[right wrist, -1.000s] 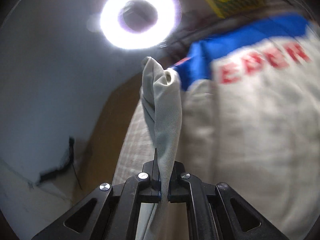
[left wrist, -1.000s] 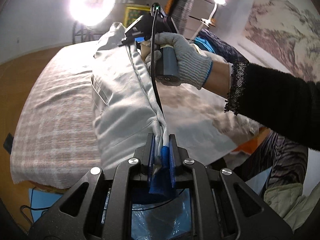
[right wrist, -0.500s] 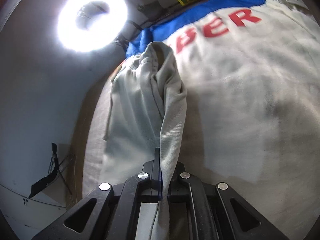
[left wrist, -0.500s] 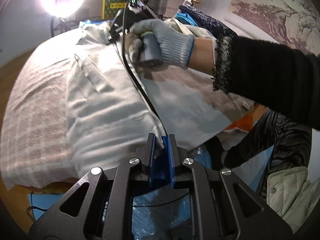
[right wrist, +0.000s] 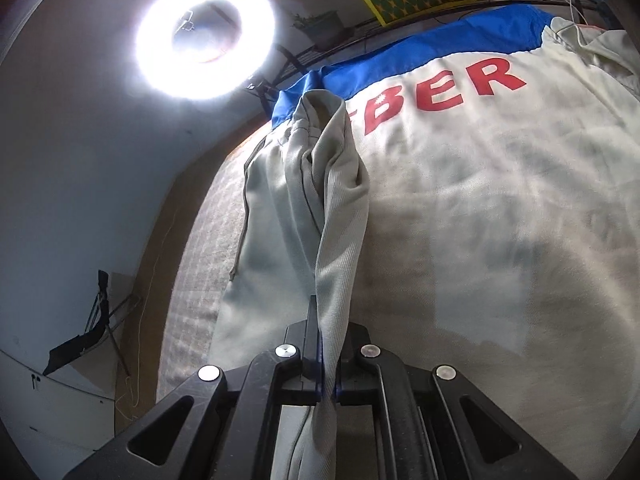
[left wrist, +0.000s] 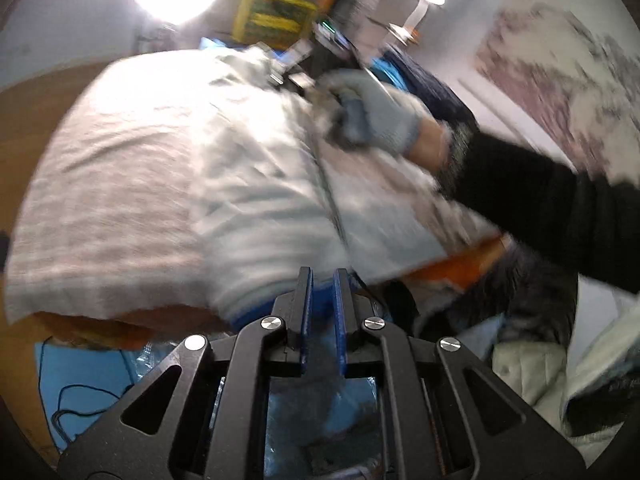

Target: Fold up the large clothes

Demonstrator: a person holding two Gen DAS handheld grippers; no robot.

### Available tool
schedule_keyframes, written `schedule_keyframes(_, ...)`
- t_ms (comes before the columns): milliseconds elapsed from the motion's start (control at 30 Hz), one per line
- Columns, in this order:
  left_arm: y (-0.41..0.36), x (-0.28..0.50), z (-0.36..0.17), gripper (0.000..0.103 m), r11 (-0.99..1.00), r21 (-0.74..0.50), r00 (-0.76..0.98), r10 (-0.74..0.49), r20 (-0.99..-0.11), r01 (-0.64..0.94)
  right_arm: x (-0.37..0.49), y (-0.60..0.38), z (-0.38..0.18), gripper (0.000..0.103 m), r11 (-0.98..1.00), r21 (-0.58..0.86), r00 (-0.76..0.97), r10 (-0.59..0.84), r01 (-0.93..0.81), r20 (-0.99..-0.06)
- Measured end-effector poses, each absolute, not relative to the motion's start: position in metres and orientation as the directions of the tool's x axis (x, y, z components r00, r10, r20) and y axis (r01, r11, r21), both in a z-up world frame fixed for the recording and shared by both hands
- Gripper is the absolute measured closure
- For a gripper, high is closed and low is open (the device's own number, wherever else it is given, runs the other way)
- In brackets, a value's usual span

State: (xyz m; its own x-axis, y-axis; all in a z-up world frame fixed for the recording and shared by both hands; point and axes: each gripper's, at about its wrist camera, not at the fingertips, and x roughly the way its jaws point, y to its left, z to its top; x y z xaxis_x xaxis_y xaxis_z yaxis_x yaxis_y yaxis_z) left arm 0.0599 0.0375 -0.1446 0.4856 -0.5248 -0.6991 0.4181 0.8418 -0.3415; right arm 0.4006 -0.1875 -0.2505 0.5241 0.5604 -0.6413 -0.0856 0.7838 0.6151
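A light grey jacket (right wrist: pixel 500 220) with a blue yoke and red letters lies spread on the plaid blanket (left wrist: pixel 100 200). My right gripper (right wrist: pixel 326 344) is shut on a folded grey sleeve (right wrist: pixel 336 208), which runs from the jaws up across the jacket's left side. The left wrist view is blurred. There a gloved hand (left wrist: pixel 380 116) holds the right gripper over the far part of the jacket (left wrist: pixel 260 200). My left gripper (left wrist: pixel 322 280) sits at the jacket's near blue-banded hem with its blue pads (left wrist: pixel 306 296) narrowly apart, apparently still pinching the hem.
A ring light (right wrist: pixel 206 36) glares at the back. A black-sleeved arm (left wrist: pixel 560 208) crosses the right side. Orange bed edge (left wrist: pixel 452 268), other clothes (left wrist: pixel 528 368) and blue plastic (left wrist: pixel 80 368) lie below the blanket's near edge.
The right gripper has come down, and the held sleeve now lies against the jacket instead of hanging in the air. The left view has swung and blurred, with the hem lower and nearer the bed edge.
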Motion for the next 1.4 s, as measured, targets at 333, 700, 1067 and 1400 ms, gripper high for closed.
schedule_keyframes(333,0.03,0.115,-0.168,0.095,0.869,-0.348,0.481,-0.487,-0.729,0.351,0.393,-0.195,-0.239,0.103,0.803,0.586,0.546,0.54,-0.107,-0.641)
schedule_keyframes(700,0.008,0.117,-0.217,0.095,0.86,-0.299,0.37,-0.459,-0.808,0.414,0.402,-0.206,-0.272,0.102,0.821,0.566,0.527,0.516,-0.079,-0.675)
schedule_keyframes(1067,0.049,0.09,-0.173,0.095,0.849,-0.368,0.461,-0.518,-0.721,0.379,0.359,-0.25,-0.22,0.069,0.837,0.521,0.572,0.513,-0.166,-0.641)
schedule_keyframes(1400,0.015,0.14,-0.186,0.095,0.862,-0.333,0.445,-0.487,-0.752,0.382,0.233,-0.232,-0.178,0.067,0.81,0.404,0.527,0.584,-0.425,-0.617)
